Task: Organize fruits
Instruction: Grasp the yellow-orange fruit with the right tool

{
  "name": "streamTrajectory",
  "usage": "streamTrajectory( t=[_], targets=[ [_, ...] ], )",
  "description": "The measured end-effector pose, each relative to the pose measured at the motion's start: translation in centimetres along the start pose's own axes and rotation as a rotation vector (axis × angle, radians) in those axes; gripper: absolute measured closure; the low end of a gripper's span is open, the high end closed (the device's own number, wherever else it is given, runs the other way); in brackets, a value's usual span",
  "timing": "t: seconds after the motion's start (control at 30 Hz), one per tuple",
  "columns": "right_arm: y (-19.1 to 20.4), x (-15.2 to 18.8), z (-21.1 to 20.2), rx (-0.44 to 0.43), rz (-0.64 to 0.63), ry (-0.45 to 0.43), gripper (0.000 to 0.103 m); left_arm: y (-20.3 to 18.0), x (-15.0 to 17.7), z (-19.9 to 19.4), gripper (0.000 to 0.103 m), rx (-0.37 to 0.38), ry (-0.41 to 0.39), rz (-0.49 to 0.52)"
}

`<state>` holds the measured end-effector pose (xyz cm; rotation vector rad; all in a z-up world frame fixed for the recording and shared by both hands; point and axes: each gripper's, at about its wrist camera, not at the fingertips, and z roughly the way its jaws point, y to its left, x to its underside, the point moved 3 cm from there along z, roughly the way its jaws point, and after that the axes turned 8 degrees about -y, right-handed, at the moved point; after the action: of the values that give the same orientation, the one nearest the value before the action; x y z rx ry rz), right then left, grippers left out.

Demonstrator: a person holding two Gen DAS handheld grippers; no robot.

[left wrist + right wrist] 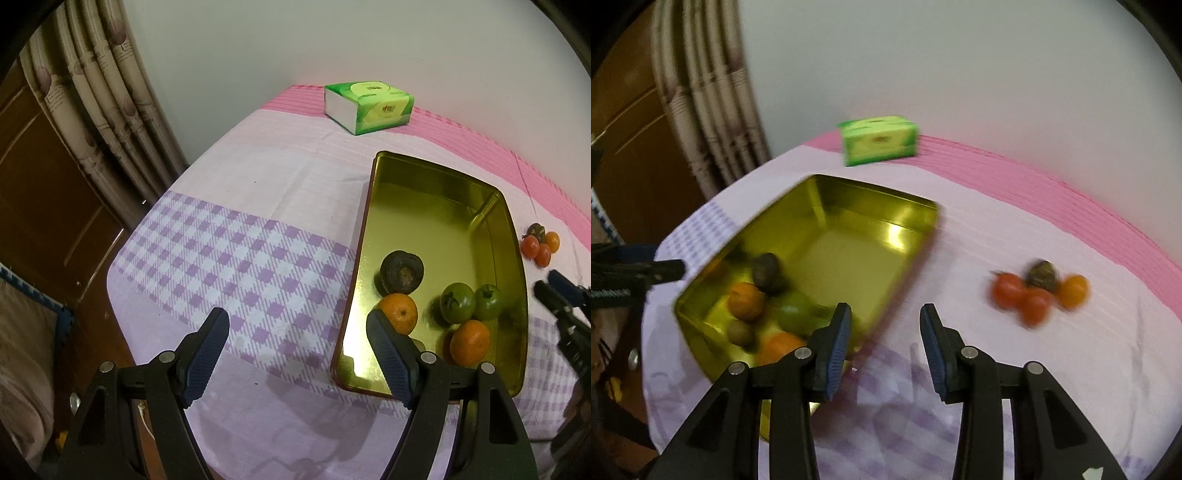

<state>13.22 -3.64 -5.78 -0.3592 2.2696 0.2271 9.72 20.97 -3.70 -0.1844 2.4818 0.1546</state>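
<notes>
Gold tin (439, 221) holds most fruit; small cluster (1038, 295) remains near tabletop's right edge; left tool (297, 328) and right tool (885, 325) open, empty.

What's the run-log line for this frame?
left gripper: open, empty | right gripper: open, empty | gold tin: holds several fruits | small fruit cluster: on cloth, outside tin

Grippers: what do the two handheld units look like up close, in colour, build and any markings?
Both the left gripper and right gripper have matte black angular linkage arms with triangular cut-outs and silver pivot pins. Their fingers carry dark blue, cross-hatched pads. White lettering shows on the left unit in the right wrist view, too blurred to read.
</notes>
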Motion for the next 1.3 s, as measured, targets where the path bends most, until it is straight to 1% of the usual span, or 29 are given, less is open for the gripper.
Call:
streamTrajectory(
  t=[0.2,0.3,0.43,0.6,0.73,0.87,1.03,1.1,1.13,1.3],
  targets=[
    [-7.5,1.7,-0.8,0.141,0.092,0.012,0.067,-0.3,0.0,0.1,0.026,0.001,0.002,0.016],
    [-10.7,2.3,-0.9,0.203,0.116,0.019,0.067,-0.6,0.1,0.4,0.026,0.002,0.007,0.026],
    [-13.4,2.8,0.0,0.239,0.136,0.035,0.067,-0.7,0.1,0.6,0.026,0.013,0.016,0.022],
    [-15.1,2.6,1.9,0.246,0.135,0.04,0.067,-0.9,-0.1,0.6,0.026,0.026,0.001,0.02],
    [-15.6,2.4,3.2,0.24,0.124,0.041,0.059,-1.3,-0.3,0.5,0.026,0.036,-0.017,0.032],
    [-16.1,1.7,4.1,0.226,0.12,0.035,0.059,-2.2,-0.4,0.4,0.026,0.048,-0.031,0.053],
    [-16.6,0.5,5.5,0.219,0.099,0.041,0.059,-3.5,-0.4,0.5,0.026,0.054,-0.027,0.079],
    [-16.7,0.2,6.0,0.207,0.092,0.044,0.062,-4.3,-0.4,0.5,0.026,0.061,-0.024,0.092],
    [-16.7,0.2,6.1,0.203,0.088,0.044,0.066,-4.8,-0.5,0.4,0.026,0.066,-0.022,0.097],
    [-16.7,0.9,5.5,0.196,0.081,0.042,0.068,-8.5,-1.4,-0.2,0.026,0.121,-0.032,0.139]
  ],
)
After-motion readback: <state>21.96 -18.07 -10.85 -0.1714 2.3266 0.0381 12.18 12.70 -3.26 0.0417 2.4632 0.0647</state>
